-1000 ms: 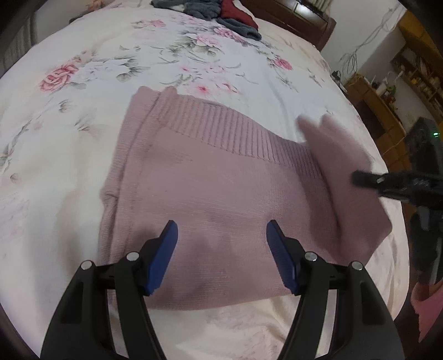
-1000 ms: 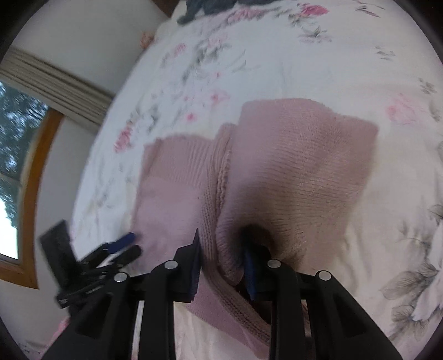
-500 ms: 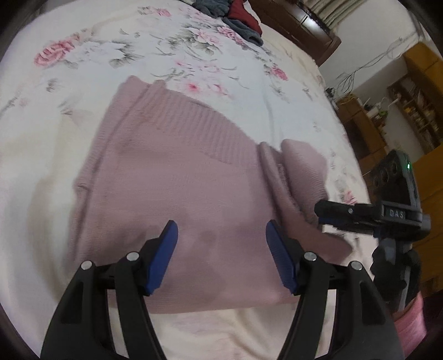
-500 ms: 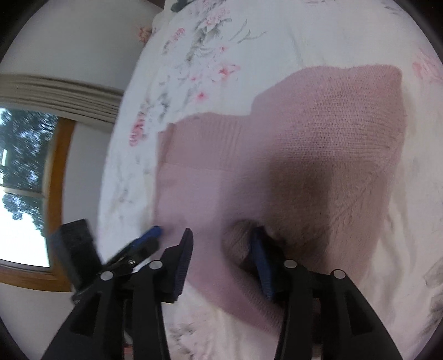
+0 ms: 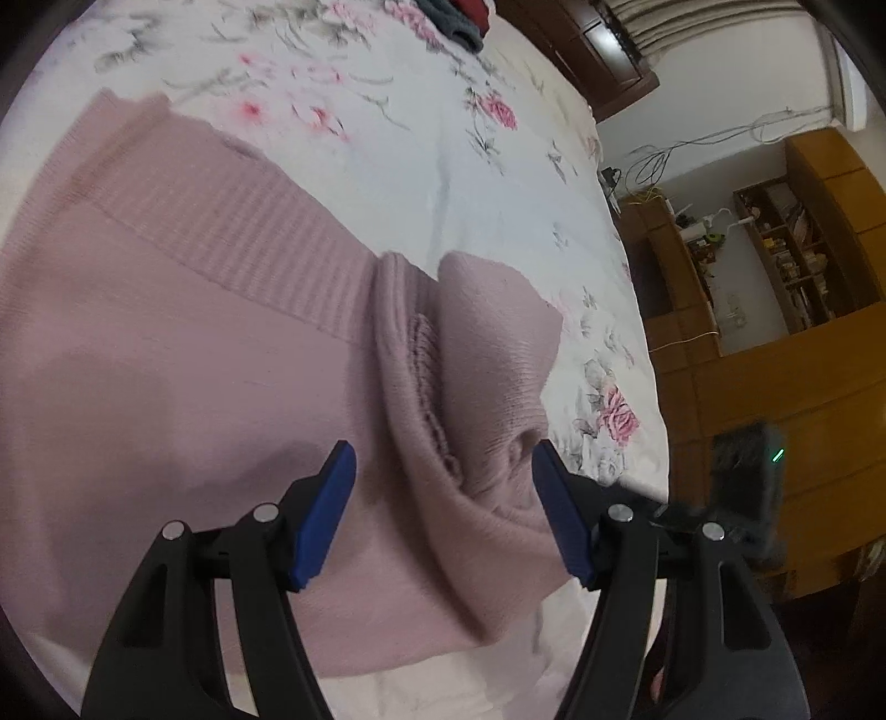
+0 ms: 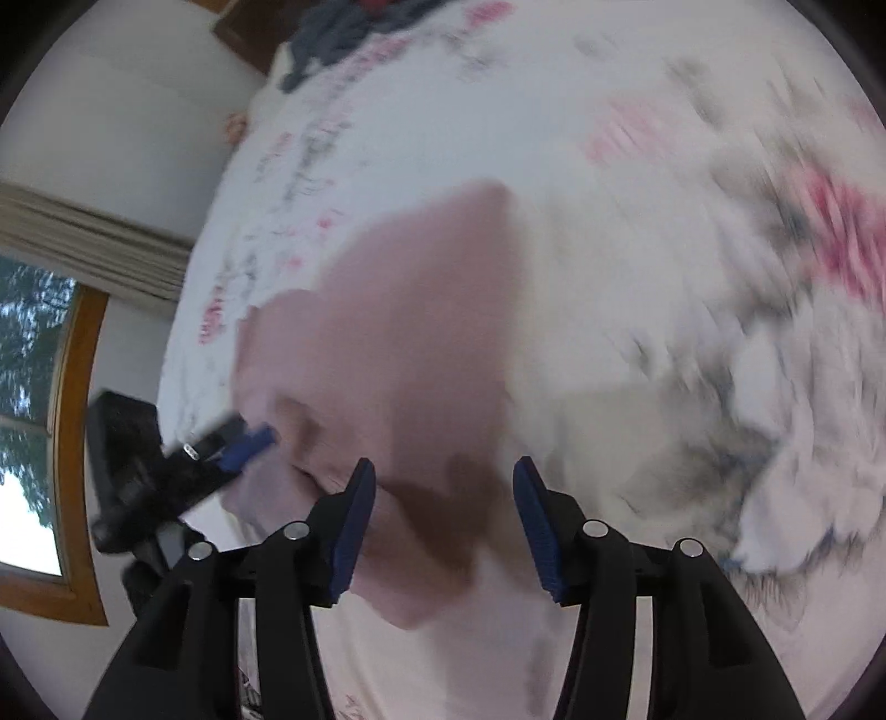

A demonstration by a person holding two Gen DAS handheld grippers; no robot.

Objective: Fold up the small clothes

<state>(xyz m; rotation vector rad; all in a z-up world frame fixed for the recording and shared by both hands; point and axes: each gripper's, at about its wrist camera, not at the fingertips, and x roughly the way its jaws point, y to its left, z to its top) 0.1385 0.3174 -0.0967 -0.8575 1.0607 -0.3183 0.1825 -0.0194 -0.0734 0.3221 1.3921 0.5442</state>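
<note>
Pink knit sweater [image 5: 183,354] spread on the floral bedspread [image 5: 443,138], filling the frame's left and centre — one side flap is laid inward, further folds judged outstanding; left gripper [image 5: 443,520] and right gripper [image 6: 443,526] are held wide, empty.

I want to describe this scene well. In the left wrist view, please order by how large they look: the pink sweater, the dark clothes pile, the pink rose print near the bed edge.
1. pink sweater, by far the largest
2. dark clothes pile, cut off by the frame and far away, so unsure
3. pink rose print, similar in look to the pile
</note>
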